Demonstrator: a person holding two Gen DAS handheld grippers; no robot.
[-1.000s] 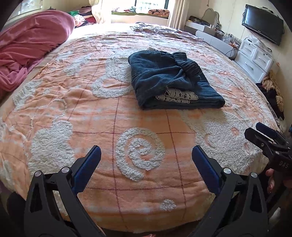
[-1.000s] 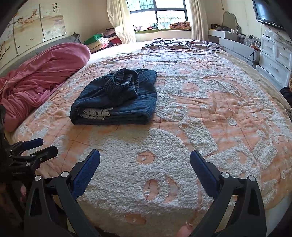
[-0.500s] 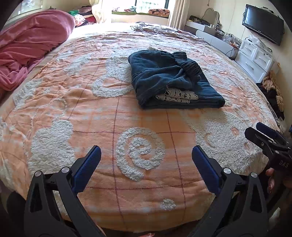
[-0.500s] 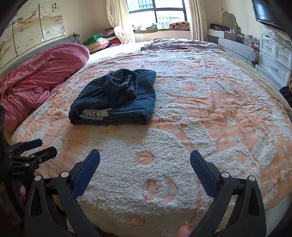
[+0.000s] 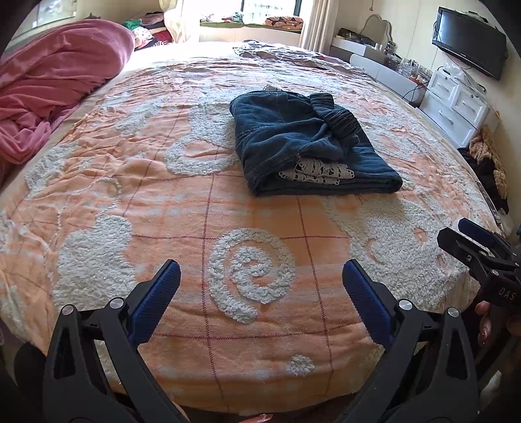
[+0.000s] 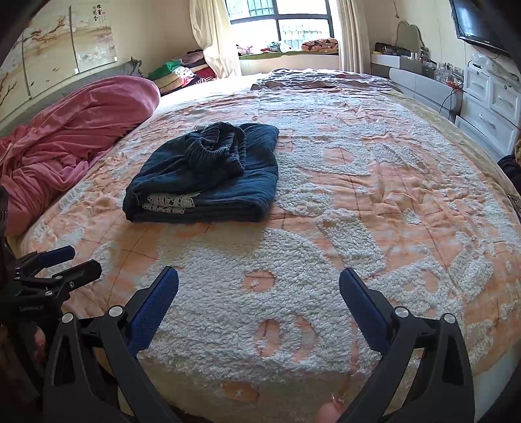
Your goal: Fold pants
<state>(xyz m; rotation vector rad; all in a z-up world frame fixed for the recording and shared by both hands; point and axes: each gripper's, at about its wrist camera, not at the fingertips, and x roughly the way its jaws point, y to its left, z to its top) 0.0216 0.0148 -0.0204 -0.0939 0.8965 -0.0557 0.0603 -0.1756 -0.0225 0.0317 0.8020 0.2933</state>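
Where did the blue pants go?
The folded blue pants lie on the orange bedspread, ahead of both open tongs and touching neither. In the right wrist view they sit left of centre, near the pink blanket.

open bedspread [image 5: 202, 208] before folded pants [image 5: 302, 146]

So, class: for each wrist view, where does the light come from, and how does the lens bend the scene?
Left wrist view: daylight washes out the far bed edge near the window; the bedspread bulges like a dome; the pants stay sharp. Right wrist view: the window glares; the pants cast a soft shadow toward the camera; corners vignette black.
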